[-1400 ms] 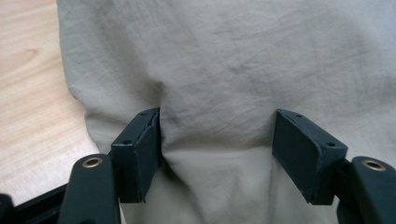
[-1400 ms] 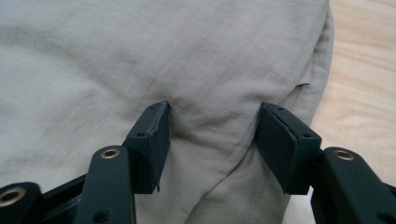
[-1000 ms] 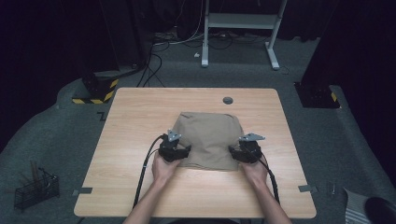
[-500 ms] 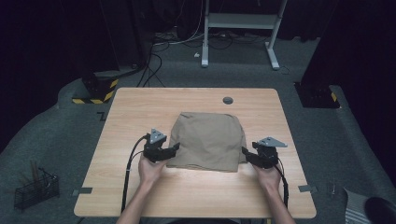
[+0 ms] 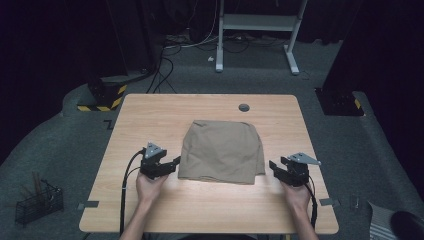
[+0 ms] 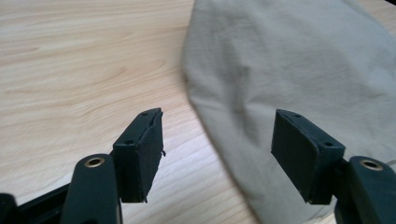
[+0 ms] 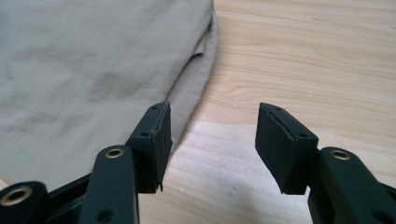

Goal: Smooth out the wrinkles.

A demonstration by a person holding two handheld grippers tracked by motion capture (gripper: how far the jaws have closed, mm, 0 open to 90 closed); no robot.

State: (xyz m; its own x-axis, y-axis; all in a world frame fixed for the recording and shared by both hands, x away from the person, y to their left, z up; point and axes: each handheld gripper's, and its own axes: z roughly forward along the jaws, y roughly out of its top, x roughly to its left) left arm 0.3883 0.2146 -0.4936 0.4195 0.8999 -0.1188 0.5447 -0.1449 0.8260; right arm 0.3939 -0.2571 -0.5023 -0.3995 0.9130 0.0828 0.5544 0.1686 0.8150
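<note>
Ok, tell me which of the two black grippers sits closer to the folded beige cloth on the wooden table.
The left gripper: its fingertips nearly meet the folded beige cloth's edge, while the right gripper stands clearly apart over bare table. Both have open jaws.

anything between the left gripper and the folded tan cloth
Nothing visible. The left gripper sits beside the folded tan cloth, its open fingers empty, with only bare table up to the cloth's edge.

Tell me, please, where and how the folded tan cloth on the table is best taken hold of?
Probably by its near corners, one gripper on each. The tan cloth lies flat, so a level approach from its left and right sides, jaws sliding around the edge, seems best. The left gripper and right gripper stand open beside those edges.
</note>
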